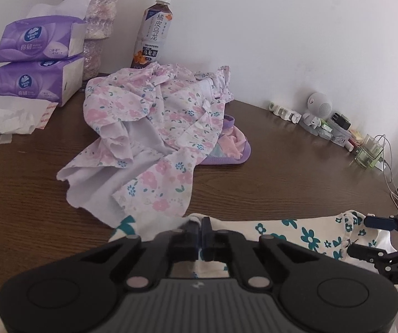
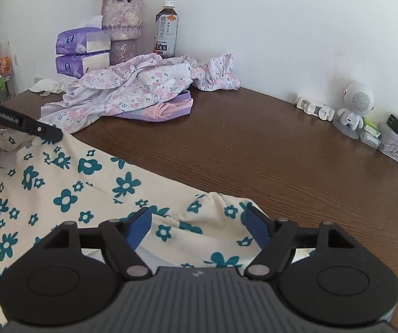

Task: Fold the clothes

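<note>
Cream garment [image 2: 60, 194] with teal flowers is spread on the near tabletop [image 2: 240, 149]; one pink floral garment [image 1: 149, 127] (crumpled) is heaped farther back. Two tissue packs [image 1: 38, 63], one bottle [image 1: 151, 33]. Left tongs [image 1: 200, 230] are clamped on cream garment's edge; right tongs [image 2: 199, 222] are held apart over its hem.

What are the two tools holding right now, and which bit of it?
The left tool is pinched shut on the far edge of the cream shirt with teal flowers. The right tool is open over the shirt's edge, holding nothing.
</note>
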Demonstrator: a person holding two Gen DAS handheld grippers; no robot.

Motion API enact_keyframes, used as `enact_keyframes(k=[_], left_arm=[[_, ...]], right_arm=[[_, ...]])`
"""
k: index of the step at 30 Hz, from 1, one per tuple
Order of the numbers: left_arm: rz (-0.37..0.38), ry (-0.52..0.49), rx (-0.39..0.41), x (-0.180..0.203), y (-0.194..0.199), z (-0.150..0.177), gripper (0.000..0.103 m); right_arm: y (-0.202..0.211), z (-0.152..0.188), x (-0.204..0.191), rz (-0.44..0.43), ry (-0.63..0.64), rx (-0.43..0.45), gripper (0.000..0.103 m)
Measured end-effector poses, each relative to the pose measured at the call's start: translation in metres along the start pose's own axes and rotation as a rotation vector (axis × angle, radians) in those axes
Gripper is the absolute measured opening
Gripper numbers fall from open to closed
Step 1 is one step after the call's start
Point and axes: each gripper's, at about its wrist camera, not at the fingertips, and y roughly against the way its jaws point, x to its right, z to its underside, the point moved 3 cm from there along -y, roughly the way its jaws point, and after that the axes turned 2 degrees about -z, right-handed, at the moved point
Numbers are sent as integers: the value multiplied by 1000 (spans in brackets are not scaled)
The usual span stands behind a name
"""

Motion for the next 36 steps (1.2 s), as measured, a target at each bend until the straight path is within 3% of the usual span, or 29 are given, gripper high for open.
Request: enact_keyframes(k=[6,10,12,15,17,18,19,20,23,27,30,32,34,36], left_arm=[[5,54,-8,-11,-5,0,5],[44,44,-30,-6,6,0,33],[50,22,-43,-2,13,2,40],[43,-13,-52,0,15,8,40],[36,-35,-55,1,16,11,34],[33,-46,-56,1,16,13,29],[30,-58,-57,2,17,15,8],[26,-69,-58,2,17,17,2],[-3,-124,-35,5,13,18,2],[-40,-114,-19,5,11,15,4],[-31,-109,-43,7,21,14,21],[2,-122,-31,13,41,17,54],[27,-147,-9,21,65,20,69],[48,-190,20,30,95,29,72]], right_arm=[[-13,12,4,9,-29,-25,80],[-8,11,5,5,-39,-20,81],[0,8,4,7,-37,2,81],[25,4,2,-6,-41,58,81],[41,3,-1,-19,-39,94,82],[50,4,-5,-28,-34,111,83],[58,5,-9,-36,-26,126,84],[66,8,-14,-44,-18,142,86],[86,19,-31,-73,1,168,87],[105,36,-49,-99,23,179,88],[116,52,-57,-94,28,179,88],[121,62,-58,-89,18,172,89],[126,73,-56,-92,-7,165,89],[130,84,-53,-102,-44,160,89]])
